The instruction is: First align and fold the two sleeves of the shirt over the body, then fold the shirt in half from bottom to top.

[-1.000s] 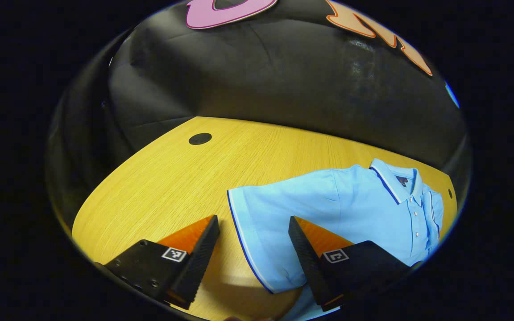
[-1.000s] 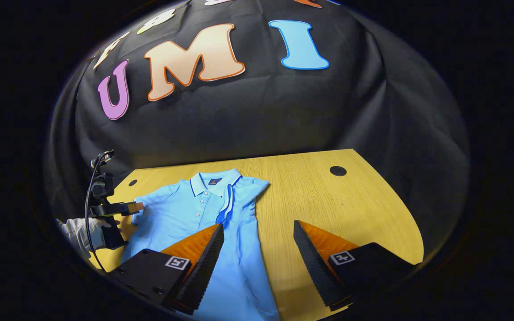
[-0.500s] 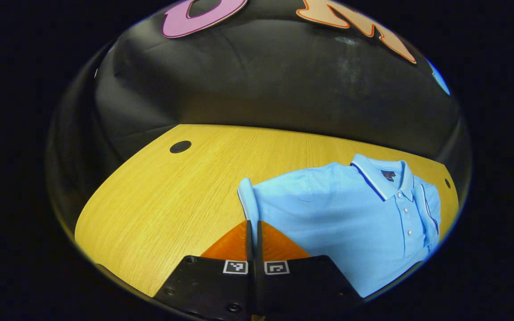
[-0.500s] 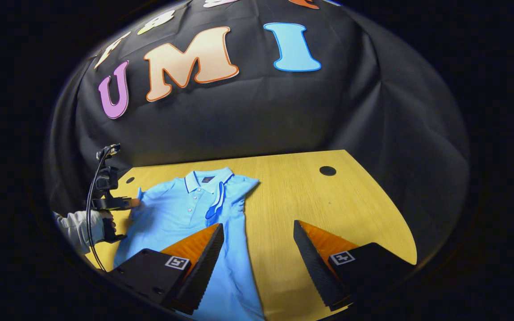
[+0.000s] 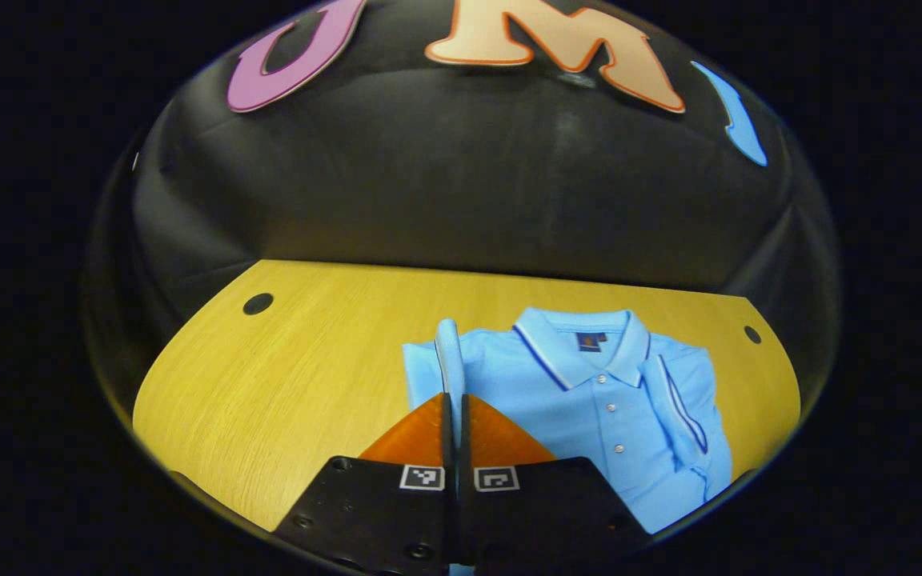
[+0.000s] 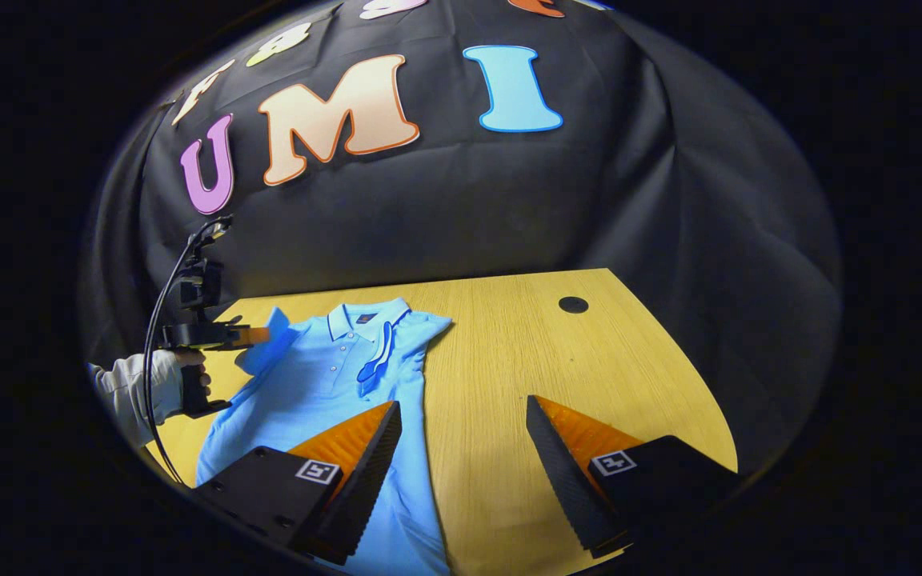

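Left gripper view: tool point(image 5: 454, 404) pinching soft sleeve point(image 5: 448, 356)

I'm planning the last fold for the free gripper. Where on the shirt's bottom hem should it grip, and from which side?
Probably the hem's corner on the right gripper's side of the shirt, coming in low from the table edge: the body lies flat, its side edge exposed.

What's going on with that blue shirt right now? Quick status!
Left gripper shut on sleeve, lifted. Right gripper open, idle. Other sleeve folded over shirt. Nothing blocking.
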A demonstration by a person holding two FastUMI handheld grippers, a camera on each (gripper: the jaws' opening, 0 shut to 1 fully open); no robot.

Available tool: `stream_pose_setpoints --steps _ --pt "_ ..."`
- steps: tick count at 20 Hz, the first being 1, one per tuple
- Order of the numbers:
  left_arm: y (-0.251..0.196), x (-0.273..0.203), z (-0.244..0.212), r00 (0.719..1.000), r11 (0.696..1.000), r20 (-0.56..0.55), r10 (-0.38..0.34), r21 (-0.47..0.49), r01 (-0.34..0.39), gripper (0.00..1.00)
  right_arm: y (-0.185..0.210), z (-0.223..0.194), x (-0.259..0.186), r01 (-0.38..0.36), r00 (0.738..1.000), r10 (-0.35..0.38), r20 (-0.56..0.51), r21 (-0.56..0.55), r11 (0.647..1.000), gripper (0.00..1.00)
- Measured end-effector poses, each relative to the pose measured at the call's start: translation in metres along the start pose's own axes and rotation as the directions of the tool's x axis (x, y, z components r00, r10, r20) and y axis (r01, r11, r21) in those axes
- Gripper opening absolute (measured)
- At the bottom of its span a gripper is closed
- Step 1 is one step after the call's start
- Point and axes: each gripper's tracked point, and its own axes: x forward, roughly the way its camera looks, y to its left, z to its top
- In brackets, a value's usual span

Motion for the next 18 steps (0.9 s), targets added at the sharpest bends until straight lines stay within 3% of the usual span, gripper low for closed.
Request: stream_pose_setpoints --steps 1,2,5,6,9,10,11,13,15,16,18 --pt "-0.012 -0.001 0.000 1.000 1.000 -0.002 -0.013 0.001 0.013 0.00 -0.001 -0.001 -0.002 -0.005 1.000 0.005 -0.001 0.003 1.000 0.94" --pt "-0.023 -0.001 -0.002 1.000 1.000 -0.003 -0.025 -0.003 0.025 0.00 -0.003 0.000 -0.003 -0.009 1.000 0.009 0.002 0.002 1.000 0.98" --pt "-0.046 0.001 -0.009 0.999 0.999 -0.020 -0.037 -0.016 0.037 0.00 -0.008 0.003 -0.008 -0.020 1.000 0.020 0.013 -0.003 1.000 0.94" --pt "-0.051 0.002 -0.012 0.999 0.999 -0.027 -0.033 -0.015 0.033 0.00 -0.011 0.003 -0.009 -0.023 1.000 0.024 0.014 -0.005 1.000 0.98" --pt "-0.069 -0.001 -0.013 0.998 0.998 -0.022 -0.053 -0.020 0.052 0.00 -0.015 0.001 -0.013 -0.041 0.999 0.041 0.010 -0.001 0.999 0.98" --pt "-0.072 -0.003 -0.013 0.998 0.998 -0.014 -0.056 -0.026 0.055 0.00 -0.015 0.001 -0.014 -0.052 0.999 0.052 0.012 -0.004 0.999 0.94" --pt "-0.075 -0.007 -0.011 0.998 0.997 -0.002 -0.061 -0.040 0.061 0.00 -0.016 0.000 -0.015 -0.064 0.998 0.064 0.013 -0.011 0.998 0.98" --pt "-0.081 -0.016 -0.012 0.998 0.996 0.002 -0.068 -0.065 0.068 0.06 -0.013 -0.001 -0.019 -0.092 0.996 0.092 0.020 -0.019 0.996 0.94" --pt "-0.068 -0.034 -0.005 0.999 0.999 0.031 -0.024 -0.048 0.026 0.69 -0.008 -0.004 -0.024 -0.123 0.992 0.124 0.027 -0.027 0.992 0.98" --pt "-0.063 -0.047 0.000 0.998 0.999 0.058 -0.007 -0.047 0.010 1.00 -0.006 -0.008 -0.025 -0.136 0.990 0.137 0.025 -0.032 0.990 0.94" --pt "-0.058 -0.075 0.004 0.995 0.998 0.099 -0.018 -0.056 0.023 0.94 0.002 -0.013 -0.032 -0.152 0.988 0.153 0.030 -0.040 0.988 0.98"
